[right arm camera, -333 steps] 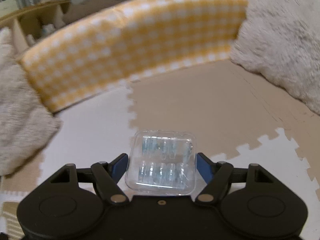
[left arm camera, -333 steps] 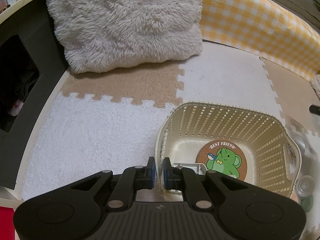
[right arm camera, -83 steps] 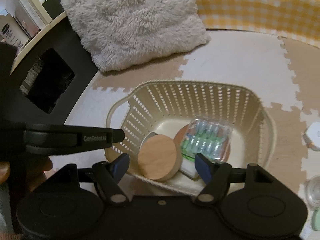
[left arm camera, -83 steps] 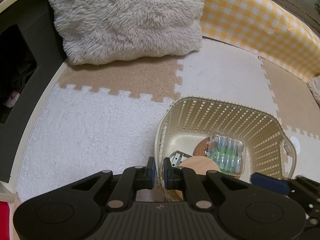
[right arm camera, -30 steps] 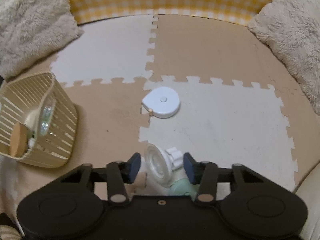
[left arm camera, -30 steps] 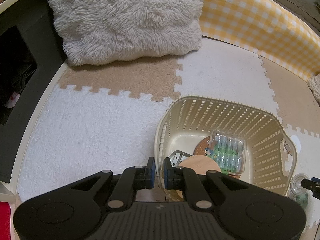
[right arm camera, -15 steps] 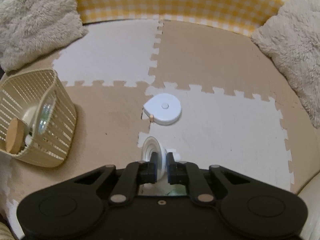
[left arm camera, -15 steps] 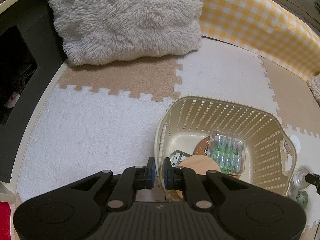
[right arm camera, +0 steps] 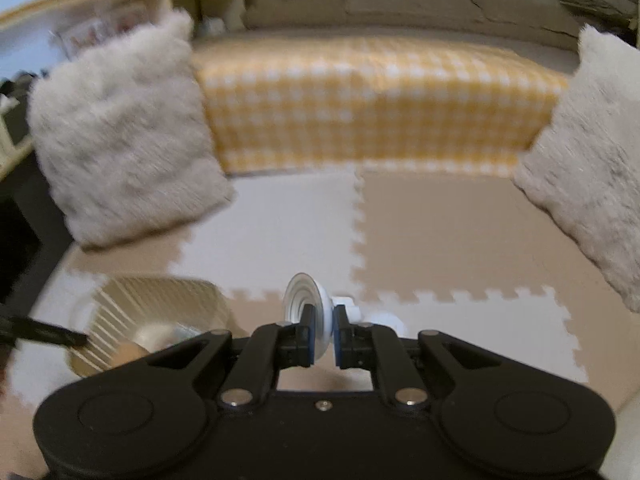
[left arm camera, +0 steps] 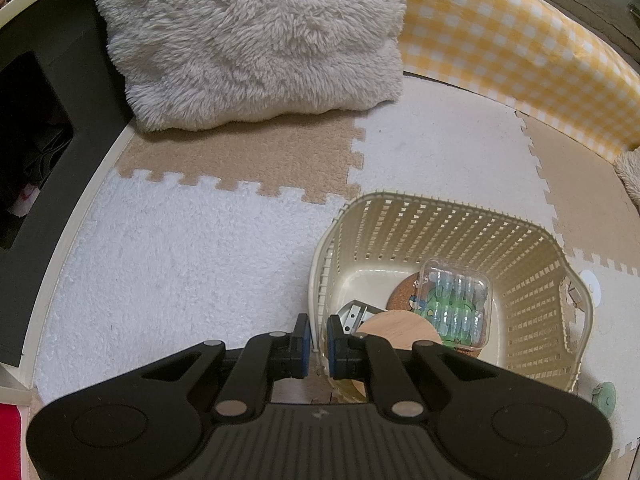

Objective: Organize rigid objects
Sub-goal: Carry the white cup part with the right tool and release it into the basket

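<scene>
The clear round plastic suction cup point(right arm camera: 306, 304), on the floor mat a second ago, is now lifted, seemingly basket-bound, by the right tongs point(right arm camera: 321, 340), while the slatted cream plastic basket point(left arm camera: 532, 280) rim is pinched by the left tongs point(left arm camera: 317, 346).

fluffy cushion point(left arm camera: 256, 40), gingham bolster point(left arm camera: 512, 52), foam mat point(left arm camera: 180, 248)

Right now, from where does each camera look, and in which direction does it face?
Left wrist: sits on the left gripper, looking down at the basket, whose near rim its closed jaws pinch; only the black gripper body shows.
Right wrist: sits on the right gripper, looking level across the floor mat to the checked cushion; its jaws pinch a white disc part.
Shared: the basket, the checked cushion and the fluffy pillow.
</scene>
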